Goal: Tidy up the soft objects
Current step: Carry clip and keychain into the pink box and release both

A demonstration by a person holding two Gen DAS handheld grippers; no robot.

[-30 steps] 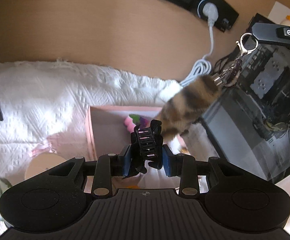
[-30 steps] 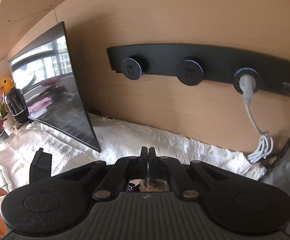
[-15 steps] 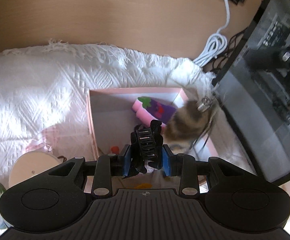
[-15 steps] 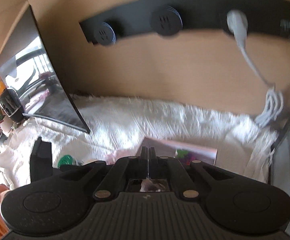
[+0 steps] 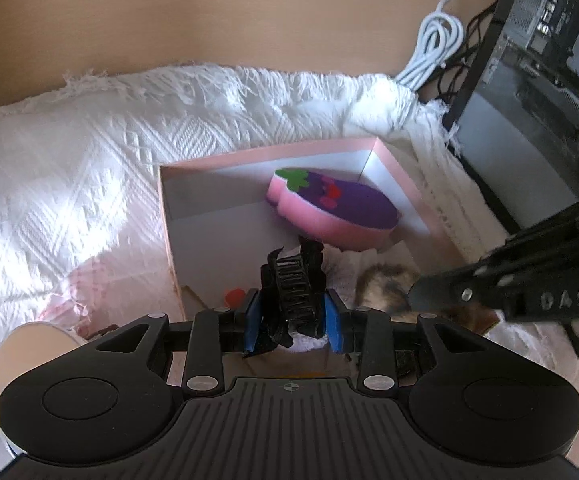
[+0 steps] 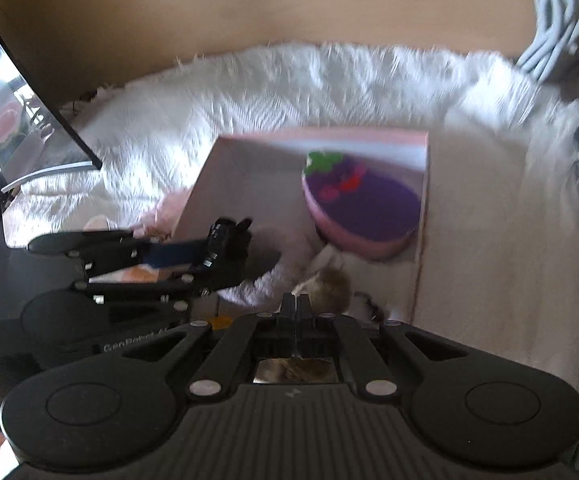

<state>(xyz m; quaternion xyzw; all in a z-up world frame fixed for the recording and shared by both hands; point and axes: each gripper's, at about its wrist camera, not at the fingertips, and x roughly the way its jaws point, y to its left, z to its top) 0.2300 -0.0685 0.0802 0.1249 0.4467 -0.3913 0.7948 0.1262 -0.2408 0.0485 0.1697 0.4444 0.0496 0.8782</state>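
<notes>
A pink open box (image 5: 393, 162) (image 6: 423, 216) lies on a white textured cloth (image 5: 69, 152). Inside it sits a pink and purple eggplant sponge (image 5: 337, 210) (image 6: 361, 208). My left gripper (image 5: 292, 312) is shut on a black hair claw clip (image 5: 293, 292) and holds it over the box's near part; it shows from the side in the right wrist view (image 6: 229, 246). My right gripper (image 6: 296, 307) is shut on a brown furry tail keychain (image 6: 329, 290), which hangs into the box's near right corner (image 5: 385, 284). A white fluffy item (image 6: 281, 276) lies under both.
A computer case (image 5: 549, 60) stands right of the box. A coiled white cable (image 5: 433, 46) lies by the wooden wall. A dark monitor (image 6: 5, 72) stands at the left. A beige round lid (image 5: 29, 344) sits near the box's left.
Both grippers have come down toward the box. The furry tail has dropped from hanging high at the right into the box's near right corner. The clip stays held.
</notes>
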